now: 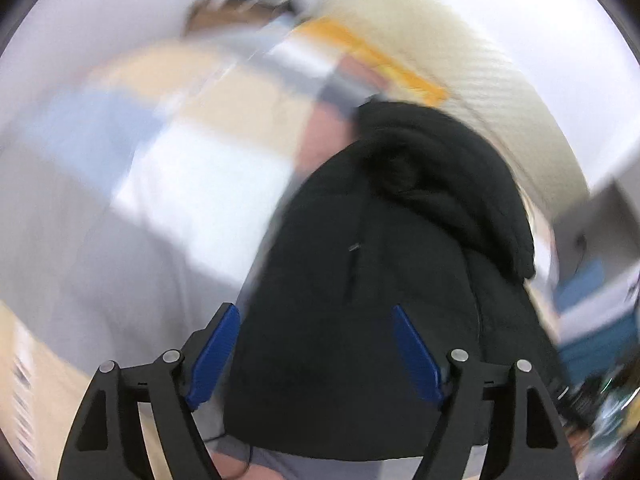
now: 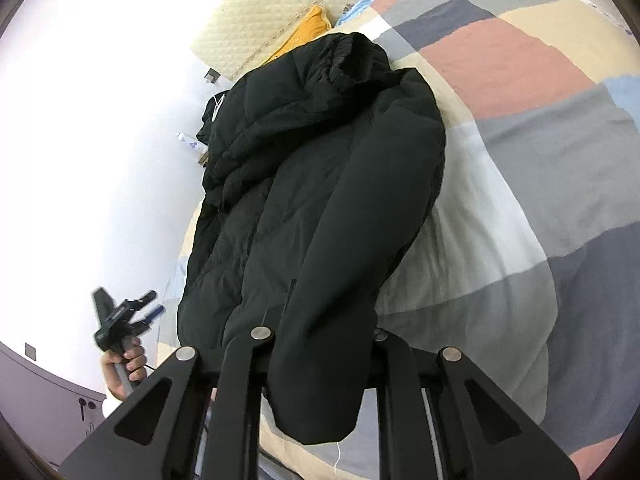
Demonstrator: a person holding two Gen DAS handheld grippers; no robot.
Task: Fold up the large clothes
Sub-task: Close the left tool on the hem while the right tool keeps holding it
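Note:
A black puffer jacket (image 2: 304, 184) lies on a bed with a patchwork duvet (image 2: 520, 152). One sleeve (image 2: 352, 280) is folded over the body and runs down between my right gripper's arms; the fingertips are hidden under the sleeve. The left gripper (image 2: 148, 306) shows at the far left of the right wrist view, held in a hand beside the bed. In the blurred left wrist view the left gripper (image 1: 316, 350) is open, blue pads (image 1: 216, 356) apart, just above the jacket's lower part (image 1: 360, 320).
A cream quilted headboard (image 2: 272, 12) and a yellow pillow (image 2: 304, 32) are at the far end of the bed. A white wall (image 2: 100, 140) runs along the left of the bed. The left wrist view is heavily motion-blurred.

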